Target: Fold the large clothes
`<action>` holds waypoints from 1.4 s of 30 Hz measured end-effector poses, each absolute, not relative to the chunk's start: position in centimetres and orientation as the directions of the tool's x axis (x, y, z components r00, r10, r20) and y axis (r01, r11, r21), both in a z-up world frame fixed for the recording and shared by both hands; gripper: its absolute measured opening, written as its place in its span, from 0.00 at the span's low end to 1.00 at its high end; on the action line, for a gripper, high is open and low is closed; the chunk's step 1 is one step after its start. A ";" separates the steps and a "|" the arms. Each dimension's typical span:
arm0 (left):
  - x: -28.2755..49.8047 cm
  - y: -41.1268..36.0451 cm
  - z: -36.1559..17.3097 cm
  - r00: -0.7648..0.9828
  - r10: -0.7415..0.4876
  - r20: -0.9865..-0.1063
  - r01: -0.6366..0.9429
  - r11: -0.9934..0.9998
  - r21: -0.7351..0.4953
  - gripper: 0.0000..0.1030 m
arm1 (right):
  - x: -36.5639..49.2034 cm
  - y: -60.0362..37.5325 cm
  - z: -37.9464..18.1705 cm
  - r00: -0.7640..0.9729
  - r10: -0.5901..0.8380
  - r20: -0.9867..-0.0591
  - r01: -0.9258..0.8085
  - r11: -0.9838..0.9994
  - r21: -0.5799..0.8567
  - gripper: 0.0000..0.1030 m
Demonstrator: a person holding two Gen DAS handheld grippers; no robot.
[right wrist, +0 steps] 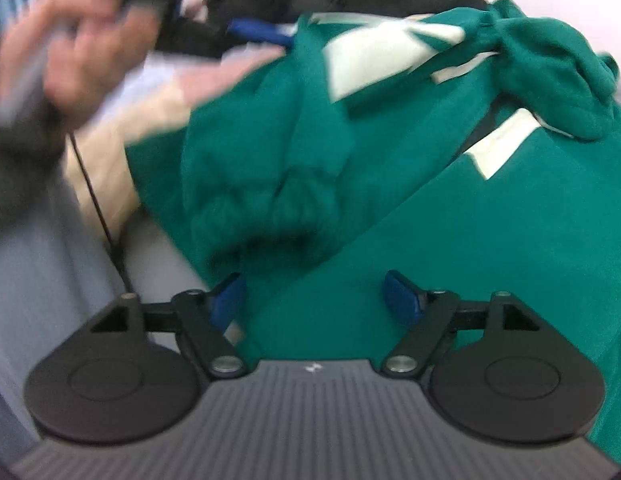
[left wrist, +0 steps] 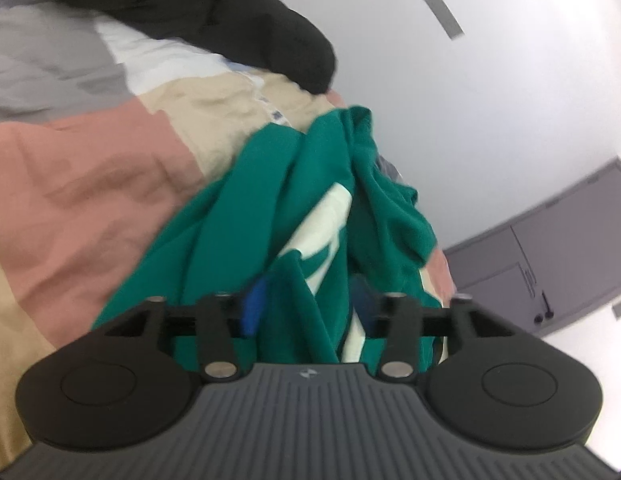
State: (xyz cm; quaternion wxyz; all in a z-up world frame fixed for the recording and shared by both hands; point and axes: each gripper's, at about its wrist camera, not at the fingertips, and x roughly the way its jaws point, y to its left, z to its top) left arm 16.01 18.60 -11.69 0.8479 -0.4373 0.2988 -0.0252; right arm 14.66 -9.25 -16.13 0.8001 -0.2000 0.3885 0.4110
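Bedspread [left wrist: 90,184]: pink, beige and grey patches, wrinkled, covering the bed on the left of the left wrist view.
Black garment [left wrist: 214,12]: heaped at the far end of the bed, beyond the green one.
Green garment [left wrist: 310,200]: bunched in folds with cream markings, lying on the bedspread by the bed's right edge.
Left tongs [left wrist: 306,312]: jaws partly open; green cloth lies between the blue pads, though whether they pinch it cannot be told.
Wall [left wrist: 490,100]: plain white, with a grey cabinet [left wrist: 550,256] low at the right; only this view shows them.
Hand [right wrist: 70,52]: blurred, at the upper left of the right wrist view only, with a thin black cord [right wrist: 98,208] below.
Right tongs [right wrist: 316,300]: jaws wide apart over the green cloth, pads gripping nothing.
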 end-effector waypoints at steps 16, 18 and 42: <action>18.5 14.1 -14.6 0.727 -0.254 -0.638 -0.254 0.763 -0.594 0.19 | 15.6 -14.0 -13.1 0.581 0.435 -0.688 -0.592 0.806 0.009 0.13; 18.1 15.1 -14.4 0.743 -0.252 -0.620 -0.265 0.739 -0.619 0.11 | 16.8 -16.0 -11.7 0.626 0.426 -0.654 -0.526 0.849 0.049 0.13; 21.5 34.7 -11.8 0.704 0.365 -0.609 -0.665 0.641 -0.384 0.10 | 36.4 -42.5 -5.5 0.824 0.021 -0.567 0.127 0.967 0.219 0.06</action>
